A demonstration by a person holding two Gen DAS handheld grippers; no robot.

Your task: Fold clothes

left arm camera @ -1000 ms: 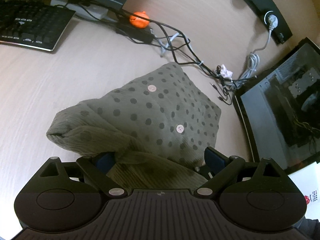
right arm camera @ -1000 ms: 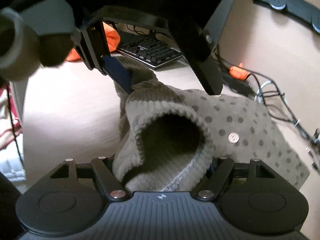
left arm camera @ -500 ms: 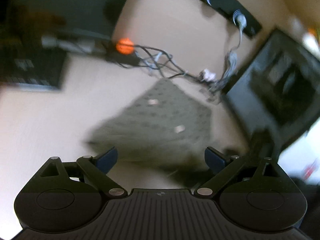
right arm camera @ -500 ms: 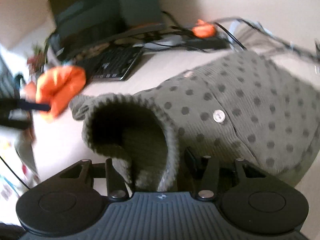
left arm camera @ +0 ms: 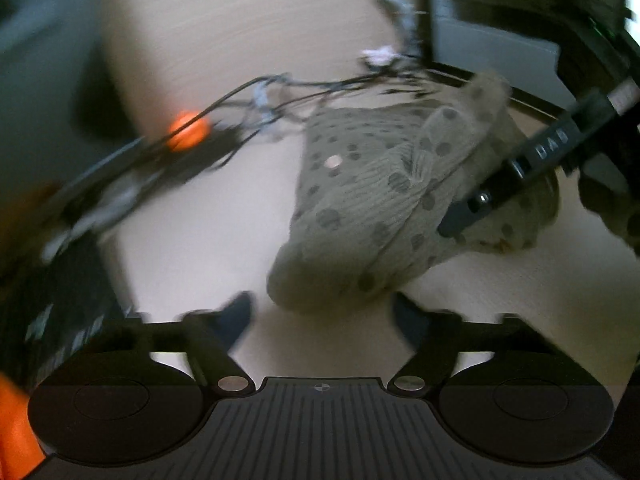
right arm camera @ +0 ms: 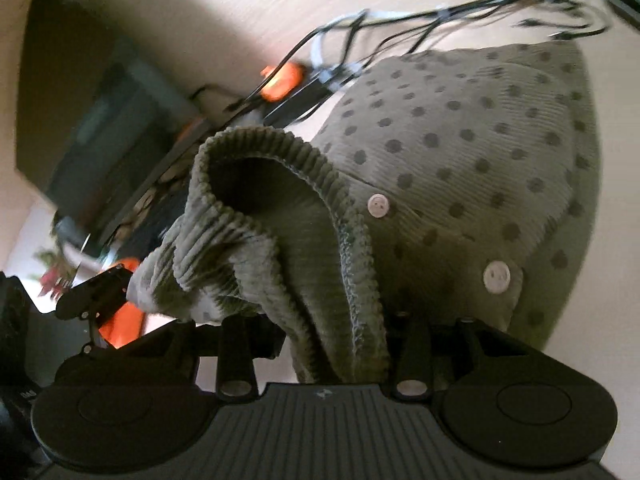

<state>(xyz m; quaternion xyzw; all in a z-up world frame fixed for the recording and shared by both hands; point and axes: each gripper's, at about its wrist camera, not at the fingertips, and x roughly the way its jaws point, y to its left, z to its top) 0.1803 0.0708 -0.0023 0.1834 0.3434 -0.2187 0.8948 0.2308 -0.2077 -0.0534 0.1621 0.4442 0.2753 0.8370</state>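
Note:
The olive-green knit cardigan (right arm camera: 460, 168) has dark dots and white buttons, and it lies bunched on the light wooden desk (left arm camera: 192, 248). My right gripper (right arm camera: 328, 340) is shut on its ribbed edge (right arm camera: 256, 208), which stands up as an open loop in front of the camera. In the left wrist view the cardigan (left arm camera: 372, 208) is a raised heap, with the right gripper (left arm camera: 516, 176) reaching into it from the upper right. My left gripper (left arm camera: 322, 314) is open and holds nothing; it is just short of the heap's near edge.
A tangle of black and white cables (left arm camera: 280, 96) with an orange piece (left arm camera: 188, 134) runs behind the cardigan. A black keyboard (left arm camera: 68, 304) lies at the left. A dark computer case (left arm camera: 500, 36) stands at the back right. The left view is motion-blurred.
My left gripper has let go of the cardigan and swung away to the left of it. The right gripper has closed on the ribbed edge and turned, lifting that side.

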